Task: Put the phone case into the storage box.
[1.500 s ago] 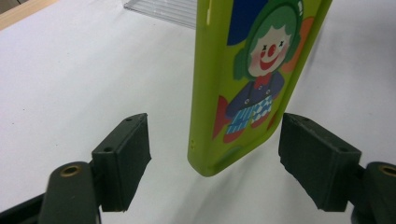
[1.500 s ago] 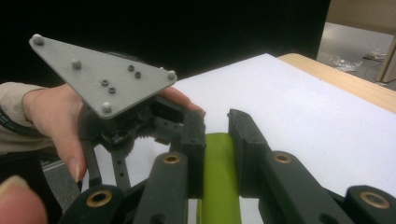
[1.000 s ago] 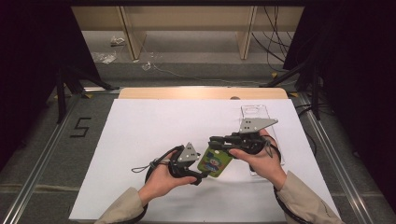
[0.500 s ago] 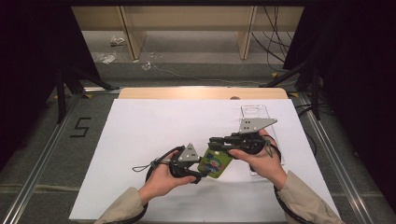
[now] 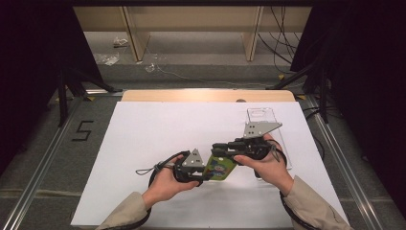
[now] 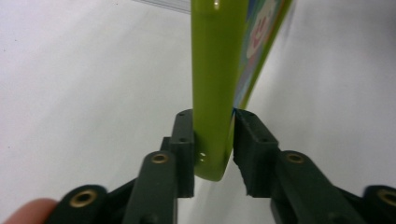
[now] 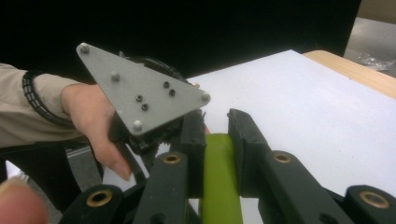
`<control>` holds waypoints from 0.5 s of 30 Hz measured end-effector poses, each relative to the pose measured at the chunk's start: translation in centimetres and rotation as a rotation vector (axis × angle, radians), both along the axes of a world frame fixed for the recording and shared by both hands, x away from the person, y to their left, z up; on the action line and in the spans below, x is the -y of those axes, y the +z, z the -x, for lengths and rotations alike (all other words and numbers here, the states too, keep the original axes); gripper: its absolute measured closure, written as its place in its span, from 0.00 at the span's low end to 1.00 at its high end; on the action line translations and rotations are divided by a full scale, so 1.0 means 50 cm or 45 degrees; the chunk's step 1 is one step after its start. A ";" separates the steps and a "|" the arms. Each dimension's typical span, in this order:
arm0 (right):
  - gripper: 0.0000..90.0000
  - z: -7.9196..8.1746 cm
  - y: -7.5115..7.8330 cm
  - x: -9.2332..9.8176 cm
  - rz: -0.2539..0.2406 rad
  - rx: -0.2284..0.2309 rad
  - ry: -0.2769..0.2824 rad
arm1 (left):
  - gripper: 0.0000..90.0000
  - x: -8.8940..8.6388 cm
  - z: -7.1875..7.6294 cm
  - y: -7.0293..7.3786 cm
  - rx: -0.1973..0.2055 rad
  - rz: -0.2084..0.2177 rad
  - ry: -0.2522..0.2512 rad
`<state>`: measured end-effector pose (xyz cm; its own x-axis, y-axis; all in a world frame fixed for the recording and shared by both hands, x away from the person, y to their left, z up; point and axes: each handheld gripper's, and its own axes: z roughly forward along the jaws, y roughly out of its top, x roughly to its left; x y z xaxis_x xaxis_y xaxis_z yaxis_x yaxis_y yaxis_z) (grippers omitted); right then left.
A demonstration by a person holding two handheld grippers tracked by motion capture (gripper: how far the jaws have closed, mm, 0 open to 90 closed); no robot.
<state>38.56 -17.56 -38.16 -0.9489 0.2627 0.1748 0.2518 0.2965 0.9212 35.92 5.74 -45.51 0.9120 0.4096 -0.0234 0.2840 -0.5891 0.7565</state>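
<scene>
High view: both tongs, left [image 5: 203,173] just closing, right [image 5: 219,148], grasping green case [image 5: 219,167]; printing unreadable.

The green case [image 6: 217,70] runs off the top edge; its printed picture looks blurred.

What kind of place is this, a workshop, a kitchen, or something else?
Most likely a lab recording station, not a home. A white sheet covers the wooden table, black curtains close in both sides, a number five is marked on the grey floor, and loose cables trail behind.
</scene>
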 end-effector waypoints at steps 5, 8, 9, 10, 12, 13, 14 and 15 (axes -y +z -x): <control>0.87 0.002 -0.001 -0.005 -0.015 0.001 0.018 | 0.86 -0.003 0.001 0.004 -0.012 -0.015 0.020; 0.86 0.001 -0.002 -0.003 -0.022 -0.008 0.017 | 0.86 -0.002 0.001 0.004 -0.015 -0.017 0.025; 0.86 0.001 -0.003 -0.003 -0.022 -0.009 0.017 | 0.86 -0.002 0.001 0.004 -0.016 -0.017 0.025; 0.86 0.000 -0.003 -0.003 -0.022 -0.006 0.019 | 0.86 -0.002 0.001 0.004 -0.015 -0.022 0.023; 0.86 0.001 -0.003 -0.003 -0.024 -0.007 0.020 | 0.86 -0.003 0.000 0.005 -0.014 -0.023 0.024; 0.86 0.000 -0.004 -0.003 -0.025 -0.005 0.020 | 0.86 -0.003 0.000 0.005 -0.013 -0.024 0.025; 0.86 0.000 -0.003 -0.002 -0.026 -0.004 0.022 | 0.86 -0.003 0.000 0.005 -0.014 -0.024 0.023; 0.86 0.000 -0.004 -0.002 -0.026 -0.004 0.025 | 0.86 -0.003 0.000 0.005 -0.015 -0.025 0.022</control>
<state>38.58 -17.45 -38.34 -0.9532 0.2407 0.1831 0.2492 0.2824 0.9264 35.92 5.89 -45.24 0.9046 0.4255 -0.0259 0.3029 -0.5988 0.7414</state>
